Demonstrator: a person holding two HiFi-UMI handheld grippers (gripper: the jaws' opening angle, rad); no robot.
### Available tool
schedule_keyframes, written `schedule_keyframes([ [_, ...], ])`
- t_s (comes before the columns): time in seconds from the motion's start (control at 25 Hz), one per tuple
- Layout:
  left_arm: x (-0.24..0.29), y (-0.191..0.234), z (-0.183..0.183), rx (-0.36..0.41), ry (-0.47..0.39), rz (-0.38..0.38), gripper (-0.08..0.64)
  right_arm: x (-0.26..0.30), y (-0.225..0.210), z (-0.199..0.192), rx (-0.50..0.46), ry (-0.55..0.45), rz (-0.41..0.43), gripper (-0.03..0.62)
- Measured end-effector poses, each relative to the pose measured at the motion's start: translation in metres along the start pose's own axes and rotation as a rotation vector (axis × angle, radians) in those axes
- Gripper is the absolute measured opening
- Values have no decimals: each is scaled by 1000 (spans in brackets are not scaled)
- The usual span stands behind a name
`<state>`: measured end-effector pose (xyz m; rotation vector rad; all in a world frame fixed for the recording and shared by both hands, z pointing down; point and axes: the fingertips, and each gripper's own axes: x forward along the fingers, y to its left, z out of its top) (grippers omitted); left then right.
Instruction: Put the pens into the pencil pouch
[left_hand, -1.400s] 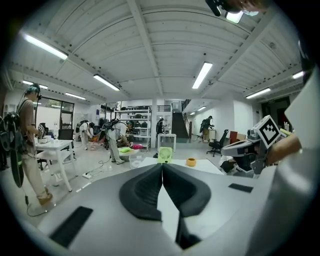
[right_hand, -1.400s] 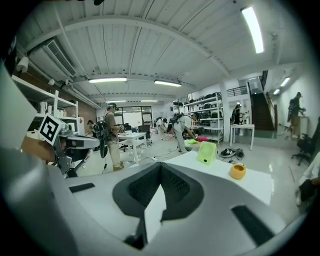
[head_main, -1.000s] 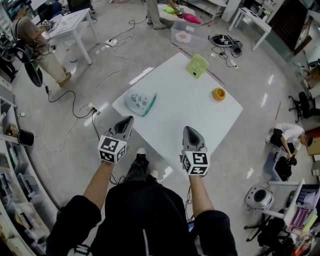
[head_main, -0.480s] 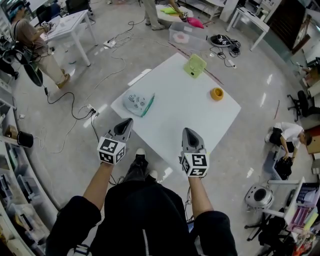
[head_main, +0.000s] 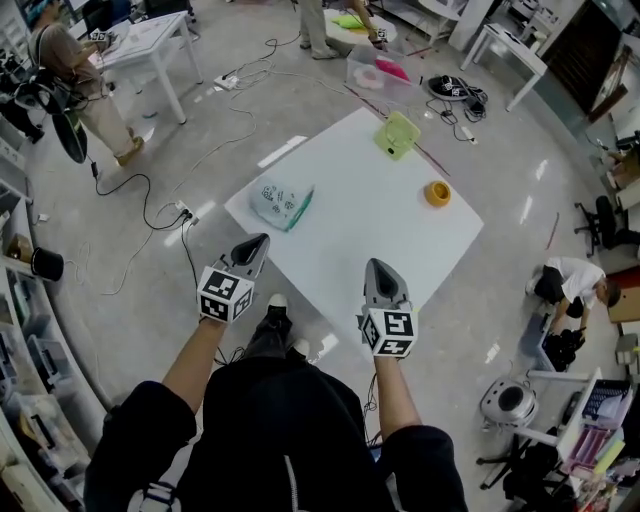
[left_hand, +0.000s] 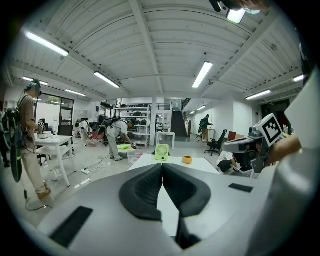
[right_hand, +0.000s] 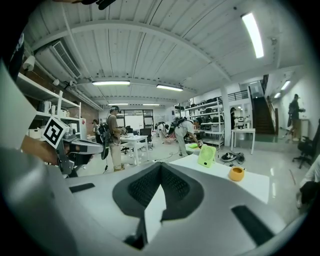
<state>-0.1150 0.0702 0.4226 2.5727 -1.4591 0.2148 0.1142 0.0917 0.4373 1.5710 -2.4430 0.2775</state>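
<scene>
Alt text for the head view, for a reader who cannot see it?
A person, seen from above, holds the left gripper and right gripper, both shut and empty, before a white table bearing a patterned pouch, a small green fan and an orange container.

On the table (head_main: 360, 235) the pouch (head_main: 281, 204) lies left, fan (head_main: 397, 134) behind, cup (head_main: 437, 192) right

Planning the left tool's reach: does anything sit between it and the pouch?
Nothing visible does. Only bare table lies between the left tool, shut and empty, and the pouch. The fan and orange cup stand farther off, to the right.
</scene>
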Motion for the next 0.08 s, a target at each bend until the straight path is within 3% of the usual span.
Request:
schedule_keyframes([
  [0.08, -1, 4, -2, 3, 3, -3, 25, 2, 3, -1, 1, -3, -2, 8],
])
